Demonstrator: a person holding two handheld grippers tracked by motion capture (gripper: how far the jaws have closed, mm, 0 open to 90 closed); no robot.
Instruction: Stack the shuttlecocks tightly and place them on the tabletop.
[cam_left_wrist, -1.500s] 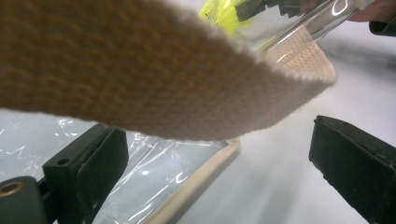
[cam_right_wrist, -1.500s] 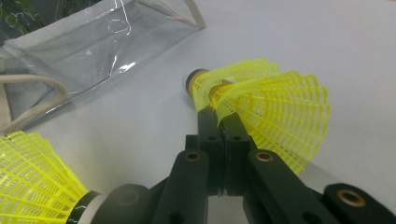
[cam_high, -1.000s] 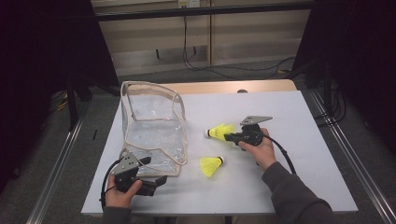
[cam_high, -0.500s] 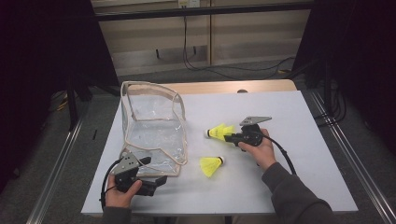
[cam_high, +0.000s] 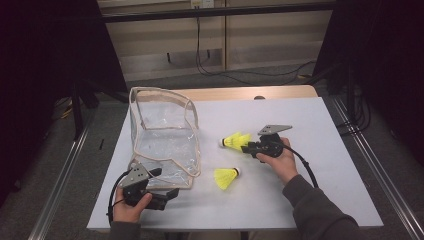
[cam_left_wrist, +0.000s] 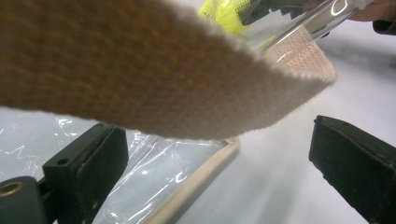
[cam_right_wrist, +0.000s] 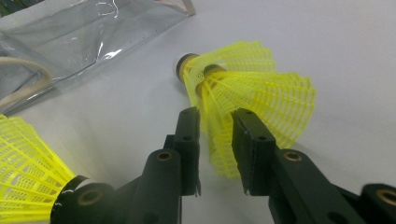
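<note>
High view: one white table (cam_high: 325, 165), one clear bag (cam_high: 165, 137), two yellow shuttlecocks, two grippers. The bag stands at the table's left half, its mouth toward the person, its beige rim near the front edge. One shuttlecock (cam_high: 235, 141) lies mid-table at the tips of the right gripper (cam_high: 246, 148); the other (cam_high: 226, 177) lies nearer the person, just right of the bag, touching nothing. The left gripper (cam_high: 167, 196) rests at the bag's front corner, close to the table's front edge. The table's right half and far strip are bare.

Left gripper view: its jaws stand wide apart, nothing pressed between them. The bag's woven strap (cam_left_wrist: 154, 79) hangs across the top above them; the bag's rim runs between them on the table.

Right gripper view: the jaws have just been opening, and the skirt of one shuttlecock (cam_right_wrist: 252, 98) sits in the narrow gap between them; whether the pads press it I cannot tell. The second shuttlecock (cam_right_wrist: 28, 172) lies at lower left, the bag (cam_right_wrist: 84, 37) at upper left.
</note>
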